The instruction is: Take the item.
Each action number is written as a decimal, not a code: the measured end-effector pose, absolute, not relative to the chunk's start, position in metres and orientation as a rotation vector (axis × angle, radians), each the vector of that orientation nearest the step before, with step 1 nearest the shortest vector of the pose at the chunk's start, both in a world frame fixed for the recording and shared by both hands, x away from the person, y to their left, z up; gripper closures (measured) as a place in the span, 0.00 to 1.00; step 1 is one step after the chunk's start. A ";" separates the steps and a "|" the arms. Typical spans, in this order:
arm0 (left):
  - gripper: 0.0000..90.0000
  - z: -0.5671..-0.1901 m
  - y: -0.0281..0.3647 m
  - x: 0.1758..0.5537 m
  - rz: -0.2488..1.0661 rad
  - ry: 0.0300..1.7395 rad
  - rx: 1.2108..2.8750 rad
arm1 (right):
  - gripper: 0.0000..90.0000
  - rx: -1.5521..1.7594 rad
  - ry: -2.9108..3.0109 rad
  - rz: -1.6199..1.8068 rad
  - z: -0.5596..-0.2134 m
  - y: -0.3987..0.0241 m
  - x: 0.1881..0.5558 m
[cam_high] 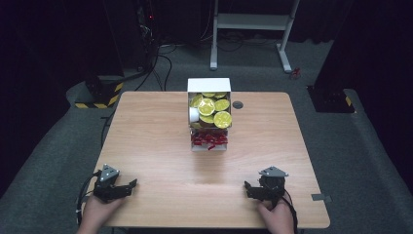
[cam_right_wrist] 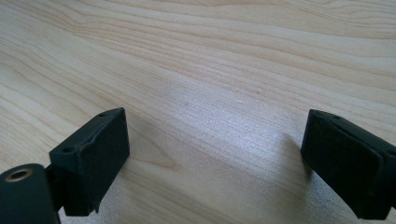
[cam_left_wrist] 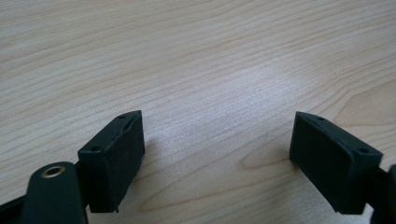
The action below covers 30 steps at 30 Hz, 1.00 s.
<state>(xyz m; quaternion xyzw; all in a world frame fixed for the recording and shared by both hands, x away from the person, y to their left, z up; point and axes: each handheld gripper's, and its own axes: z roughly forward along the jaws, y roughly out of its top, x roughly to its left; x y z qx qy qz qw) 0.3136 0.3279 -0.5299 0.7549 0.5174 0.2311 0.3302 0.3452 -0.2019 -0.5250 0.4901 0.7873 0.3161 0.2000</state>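
1. Dark room, grey floor, wooden tabletop (cam_high: 160, 146).
2. White box (cam_high: 209, 86) of yellow-lidded cups (cam_high: 210, 109) at far centre, with a tray of red-wrapped pieces (cam_high: 209, 140) touching its near side.
3. Left claw (cam_high: 125, 187) and right claw (cam_high: 250, 189) resting at near edge, both spread apart, empty.
4. Box straight ahead, midway between claws, neither clearly nearer; long axis running away from person.
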 end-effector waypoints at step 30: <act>0.30 -0.492 0.320 0.320 0.545 1.282 1.890 | 0.09 1.354 2.207 0.884 -0.525 -0.202 0.346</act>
